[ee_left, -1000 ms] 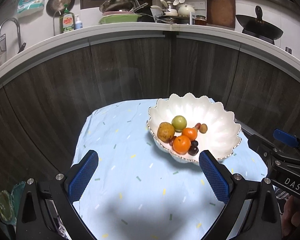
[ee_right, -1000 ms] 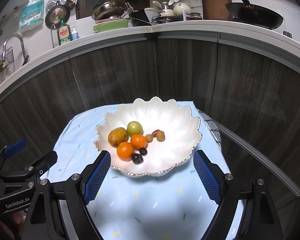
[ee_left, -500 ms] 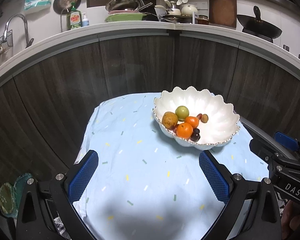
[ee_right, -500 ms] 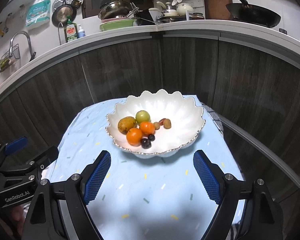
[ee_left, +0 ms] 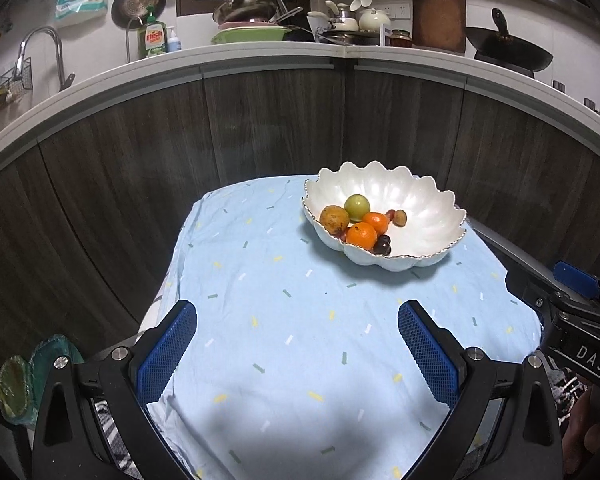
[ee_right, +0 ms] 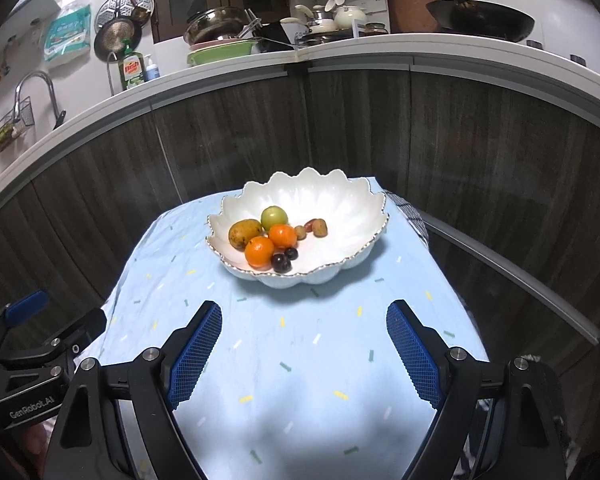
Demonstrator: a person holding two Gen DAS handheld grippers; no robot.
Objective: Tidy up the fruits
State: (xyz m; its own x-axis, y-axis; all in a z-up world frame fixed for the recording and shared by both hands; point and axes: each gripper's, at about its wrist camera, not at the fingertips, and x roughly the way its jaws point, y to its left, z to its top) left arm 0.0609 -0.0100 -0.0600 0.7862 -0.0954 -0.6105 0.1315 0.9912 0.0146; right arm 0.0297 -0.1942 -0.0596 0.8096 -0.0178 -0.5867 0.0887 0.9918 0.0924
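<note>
White scalloped bowl (ee_right: 300, 200) sits at far end of blue cloth (ee_right: 300, 360), fruit (ee_right: 270, 236) piled inside. Left gripper (ee_left: 298, 348) and right gripper (ee_right: 304, 344): jaws wide open, empty, well short of bowl. Risk: round fruit may roll or slip from pads; cloth may drag.

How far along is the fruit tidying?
Done, by the look of it: the two oranges, the green fruit and the rest all sit in the white bowl. In hand: nothing, as the left gripper and right gripper are open and empty. Left: no loose fruit shows on the blue cloth.
</note>
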